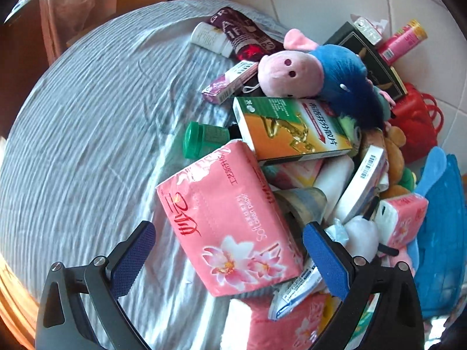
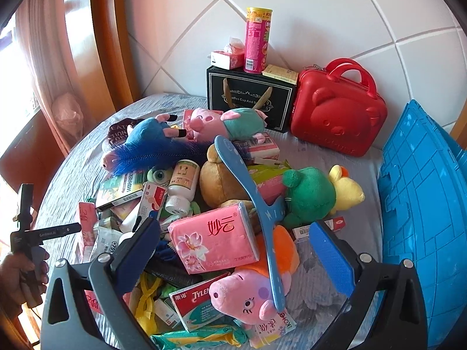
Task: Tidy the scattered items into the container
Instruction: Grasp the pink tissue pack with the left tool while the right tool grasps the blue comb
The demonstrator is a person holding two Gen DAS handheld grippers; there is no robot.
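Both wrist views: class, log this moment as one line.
left tongs: open, around pink tissue pack | right tongs: open, above pile | blue crate: at right edge

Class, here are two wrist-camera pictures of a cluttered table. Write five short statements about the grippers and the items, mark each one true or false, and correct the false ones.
1. The left gripper is open around a pink tissue pack. True.
2. The right gripper is shut on a plush pig. False: its fingers are open and hold nothing.
3. A pink snack can stands upright on the black box. True.
4. The red case lies inside the blue crate. False: it stands on the table beside the black box, outside the crate.
5. A blue shoehorn lies across the pile of toys. True.
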